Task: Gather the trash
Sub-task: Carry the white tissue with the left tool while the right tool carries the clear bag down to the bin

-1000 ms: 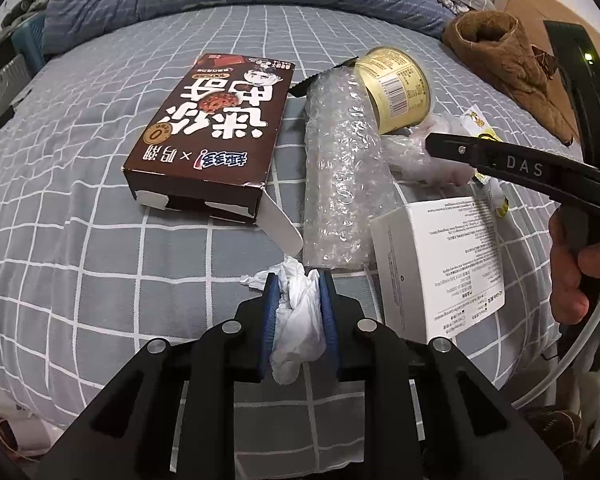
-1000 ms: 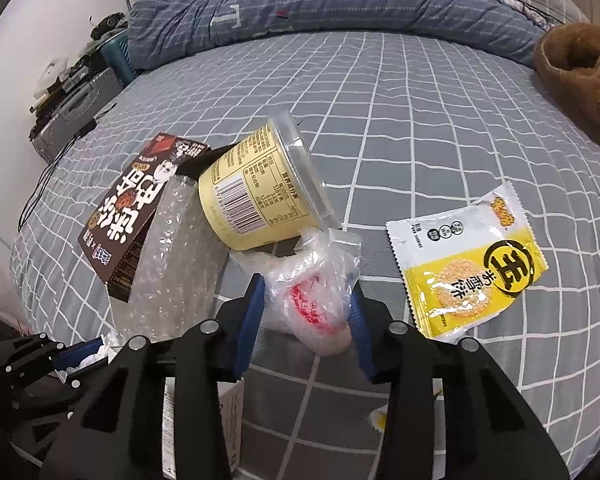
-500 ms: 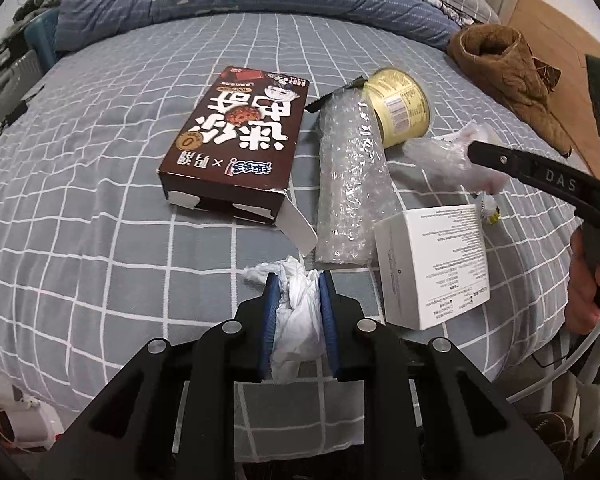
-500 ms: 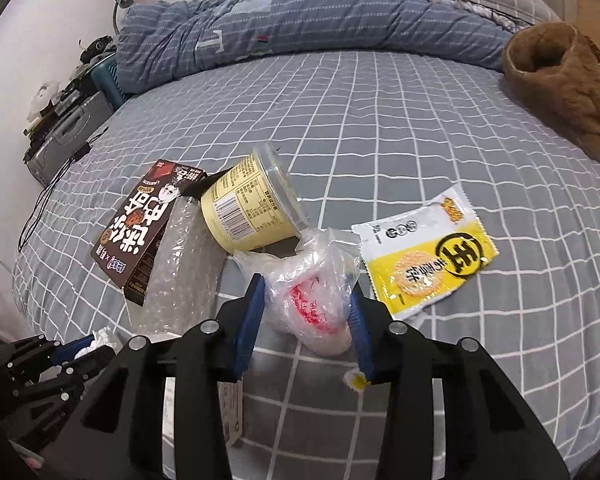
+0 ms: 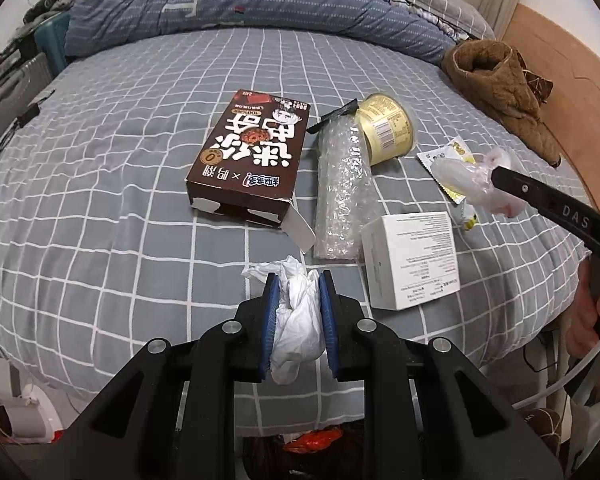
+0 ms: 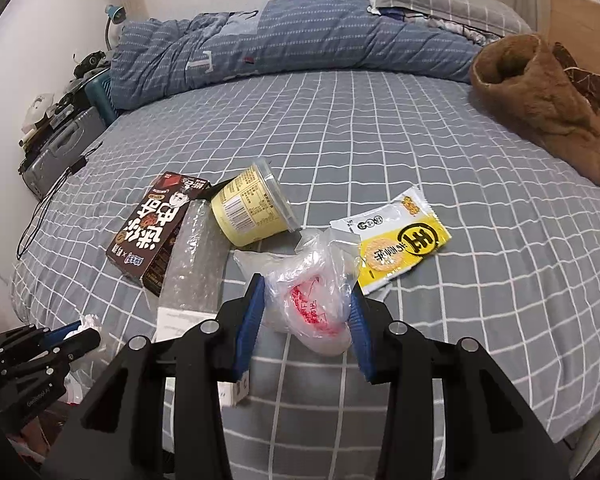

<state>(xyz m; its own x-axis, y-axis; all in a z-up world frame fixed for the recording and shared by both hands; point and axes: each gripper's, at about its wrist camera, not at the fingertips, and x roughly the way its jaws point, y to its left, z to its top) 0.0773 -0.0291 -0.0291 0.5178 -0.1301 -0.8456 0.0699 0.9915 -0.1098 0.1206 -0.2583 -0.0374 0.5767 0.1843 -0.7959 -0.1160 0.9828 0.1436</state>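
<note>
My left gripper (image 5: pixel 299 280) is shut on a crumpled white tissue (image 5: pixel 298 320), held above the near edge of the bed. My right gripper (image 6: pixel 307 286) is shut on a clear plastic bag with red print (image 6: pixel 312 300); it shows at the right of the left wrist view as the plastic bag (image 5: pixel 470 178) on a black finger. On the grey checked bed (image 5: pixel 100 184) lie a brown snack box (image 5: pixel 252 156), a roll of bubble wrap (image 5: pixel 342 196), a yellow cup (image 5: pixel 386 128) on its side, a white box (image 5: pixel 412 258) and a yellow snack packet (image 6: pixel 396 246).
A blue quilt (image 6: pixel 284 44) and pillows lie along the far side of the bed. A brown fleece garment (image 6: pixel 540 96) sits at the far right. Clutter and a grey case (image 6: pixel 56 148) stand beside the bed on the left. A hand (image 5: pixel 592 312) grips the right tool.
Both grippers have risen and drawn back from the bed with their loads, so the trash on the sheet looks smaller and farther. The plastic bag has lifted clear of the cup.
</note>
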